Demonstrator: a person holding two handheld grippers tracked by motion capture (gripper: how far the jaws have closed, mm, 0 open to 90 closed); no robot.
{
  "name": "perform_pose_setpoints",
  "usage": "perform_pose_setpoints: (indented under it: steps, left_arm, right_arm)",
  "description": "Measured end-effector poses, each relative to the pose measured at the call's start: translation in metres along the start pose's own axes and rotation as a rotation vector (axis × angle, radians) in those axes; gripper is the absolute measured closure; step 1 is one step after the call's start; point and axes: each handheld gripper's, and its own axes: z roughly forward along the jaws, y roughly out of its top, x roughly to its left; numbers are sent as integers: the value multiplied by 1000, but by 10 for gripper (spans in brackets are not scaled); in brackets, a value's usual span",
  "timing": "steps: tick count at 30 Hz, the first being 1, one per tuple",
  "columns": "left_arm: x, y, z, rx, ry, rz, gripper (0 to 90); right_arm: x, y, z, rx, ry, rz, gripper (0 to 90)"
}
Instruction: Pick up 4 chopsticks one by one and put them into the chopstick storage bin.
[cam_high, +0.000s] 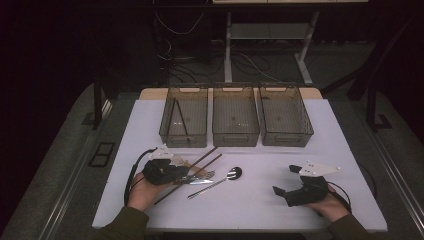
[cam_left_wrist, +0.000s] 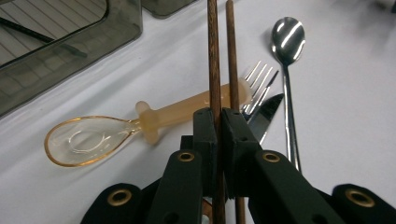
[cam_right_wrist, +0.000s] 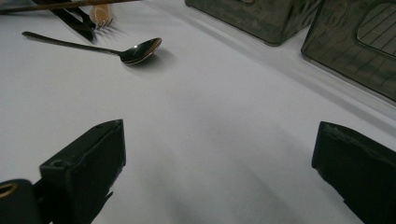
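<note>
My left gripper (cam_left_wrist: 218, 117) is shut on a brown wooden chopstick (cam_left_wrist: 213, 56). A second chopstick (cam_left_wrist: 230, 51) runs right beside it, past the right jaw. Under them lie an amber plastic spoon (cam_left_wrist: 93, 138), a fork (cam_left_wrist: 259, 79), a knife tip (cam_left_wrist: 266, 116) and a metal spoon (cam_left_wrist: 288, 37). In the high view the left gripper (cam_high: 172, 172) sits at the front left over this cutlery, the chopsticks (cam_high: 205, 160) slanting up to the right. My right gripper (cam_high: 285, 180) rests at the front right, open and with nothing between its jaws (cam_right_wrist: 219, 154), the metal spoon (cam_right_wrist: 137, 51) farther off.
Three smoky see-through bins stand in a row at the back of the white table (cam_high: 320, 150): left bin (cam_high: 184, 132), middle bin (cam_high: 235, 134), right bin (cam_high: 286, 135). Dark sticks lie in the left bin. The table's front edge runs just behind both hands.
</note>
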Motion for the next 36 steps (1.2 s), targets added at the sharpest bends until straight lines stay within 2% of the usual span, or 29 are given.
perform_pose_setpoints:
  steps: [12, 26, 36]
  left_arm:
    - [-1, 5, -11, -36, -10, -37, 844]
    - [3, 19, -21, -56, -8, -50, 847]
    - [8, 33, -22, -71, 8, -54, 848]
  right_arm:
    - [1, 0, -1, 2, 1, -10, 31]
    - [2, 0, -1, 1, -2, -12, 31]
    - [2, 0, -2, -2, 0, -11, 31]
